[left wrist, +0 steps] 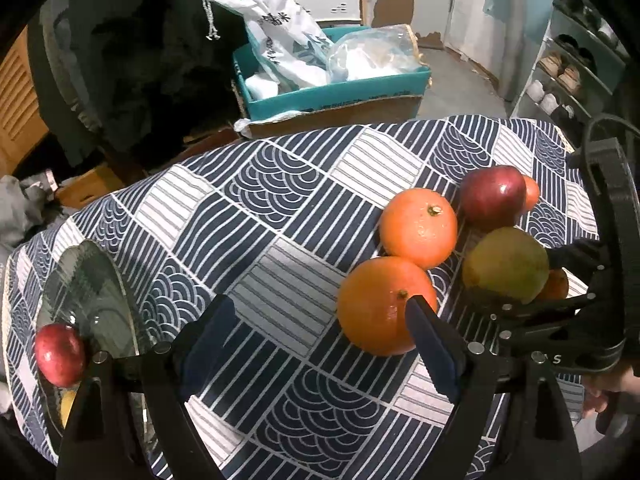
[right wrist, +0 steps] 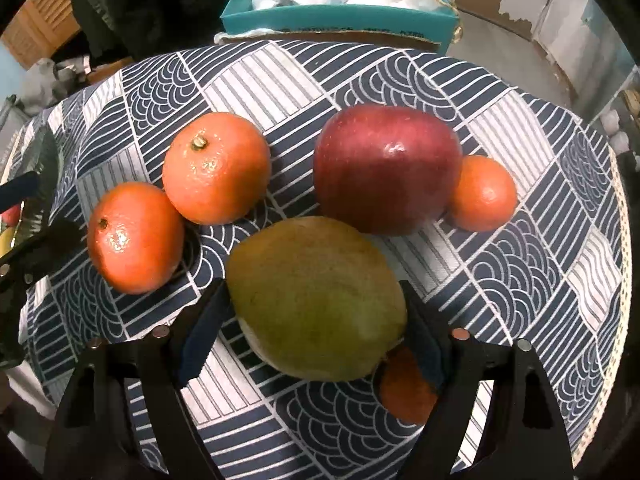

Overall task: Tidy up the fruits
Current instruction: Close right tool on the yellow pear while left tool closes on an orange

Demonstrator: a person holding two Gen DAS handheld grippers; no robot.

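Note:
On the patterned tablecloth lie two oranges (right wrist: 136, 238) (right wrist: 216, 168), a red apple (right wrist: 386, 168), a small orange (right wrist: 482, 194) and a green-yellow mango (right wrist: 316, 298). My right gripper (right wrist: 312, 304) has its jaws around the mango, touching both sides; a further orange (right wrist: 404, 388) lies under its right finger. My left gripper (left wrist: 320, 312) is open and empty above the cloth, its right finger beside the near orange (left wrist: 380, 306). A glass plate (left wrist: 92, 292) at the left holds a red apple (left wrist: 60, 354) and a yellow fruit (left wrist: 68, 404).
Beyond the table's far edge stands a teal cardboard box (left wrist: 332, 92) with white bags. A shoe rack (left wrist: 560, 80) is at the far right. Dark clothing and wooden furniture are at the left.

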